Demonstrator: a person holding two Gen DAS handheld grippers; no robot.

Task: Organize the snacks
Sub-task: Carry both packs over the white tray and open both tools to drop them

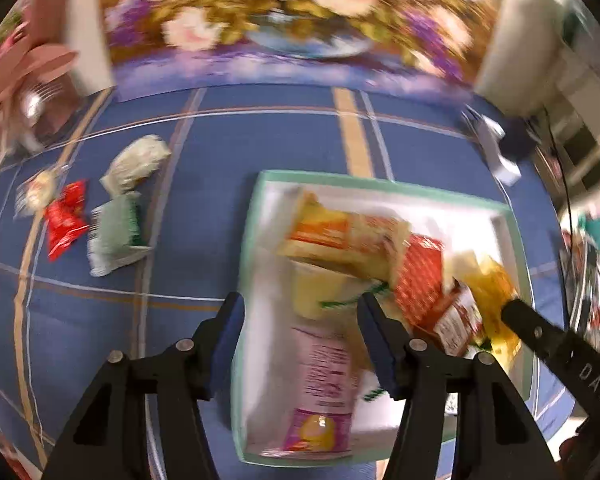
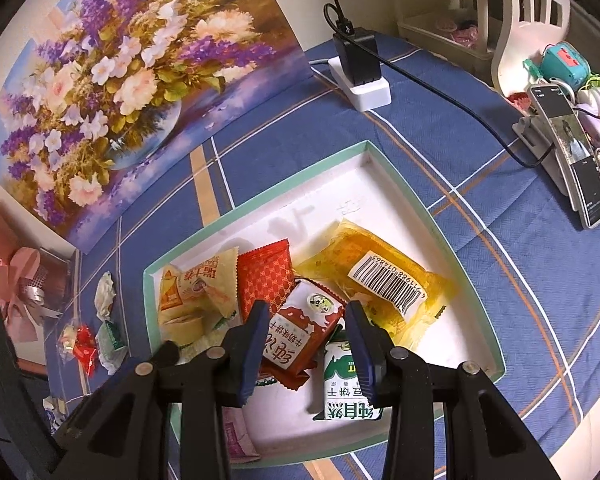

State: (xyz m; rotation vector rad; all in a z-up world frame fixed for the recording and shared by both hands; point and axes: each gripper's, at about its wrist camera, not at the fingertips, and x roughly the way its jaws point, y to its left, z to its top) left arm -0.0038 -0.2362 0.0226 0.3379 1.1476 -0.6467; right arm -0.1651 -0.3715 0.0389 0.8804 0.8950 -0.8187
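1. Snacks mostly collected: the green-rimmed box [image 2: 400,184] holds an orange-yellow packet [image 2: 196,292], red patterned packet [image 2: 265,276], brown-and-white biscuit packet [image 2: 300,332], yellow barcoded pack [image 2: 380,280], green-and-white packet [image 2: 340,384] and pink packet [image 1: 320,380].
2. Right gripper [image 2: 306,344] hovers over the box, jaws apart, nothing held.
3. Left gripper [image 1: 300,344] sits above the box's near-left edge, jaws spread, empty; view is motion-blurred.
4. Still loose on the blue plaid tablecloth [image 1: 260,136], left of the box: red candy [image 1: 66,220], green-white wrapper [image 1: 116,236], pale crumpled wrapper [image 1: 136,164], clear-wrapped sweet [image 1: 38,192].
5. Likely step: between placements. Next: swing the left gripper over, probably to the green-white wrapper, closest to the box; pinch low, since the wrappers look thin and slippery.
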